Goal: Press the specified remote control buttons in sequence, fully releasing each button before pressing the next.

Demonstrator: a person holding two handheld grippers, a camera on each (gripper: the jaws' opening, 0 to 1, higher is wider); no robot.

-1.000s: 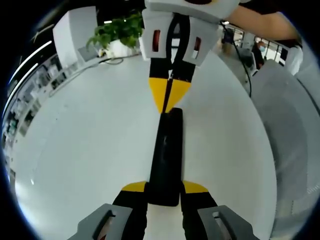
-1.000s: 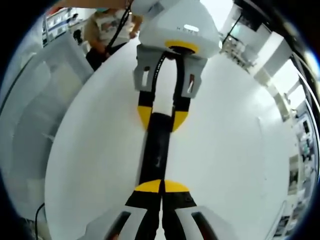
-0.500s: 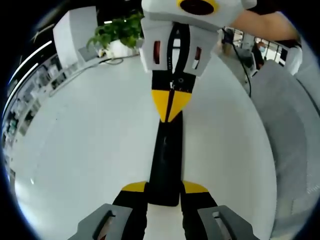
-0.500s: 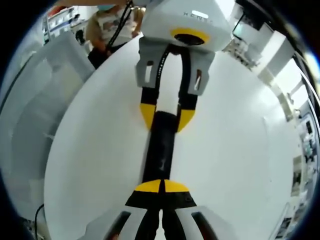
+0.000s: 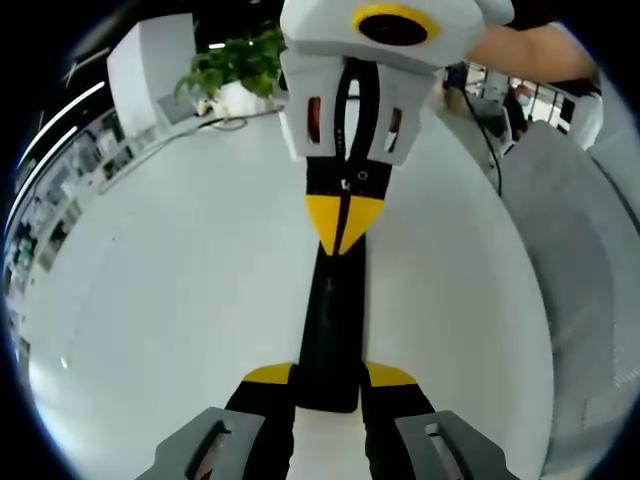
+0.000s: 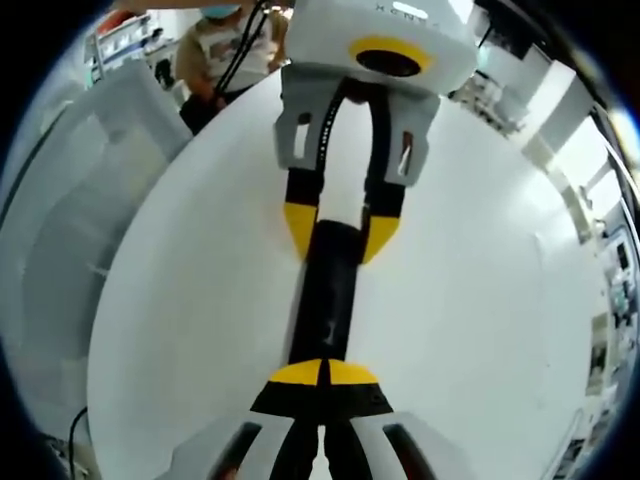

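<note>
1. We see the remote (image 5: 333, 320), a long black bar, lying flat on the white worktop (image 5: 170, 280), with one tool at each end of it.

2. In the left gripper view, the left tool (image 5: 329, 376) has its two yellow-tipped jaws on either side of the near end of the remote, closed against its flanks. We judge this hold is there to pin the remote so it cannot slide or pivot when a button is pushed.

3. In the same view the right tool (image 5: 343, 222) comes in from the far side, its jaws drawn together into a single yellow point that sits over the upper face of the remote near the far end. Jaws closed on nothing make a narrow tip, which suits pressing one button without catching its neighbour.

4. In the right gripper view, the right tool (image 6: 325, 373) shows the same closed yellow tips resting at the near end of the remote (image 6: 328, 295), and the left tool (image 6: 341, 232) straddles the far end.

5. We cannot tell whether the tip is pressing a button down or only touching it; the buttons themselves are too dark to make out.

6. A potted plant (image 5: 235, 62) stands well apart at the far edge of the worktop, out of the way of both tools.
</note>
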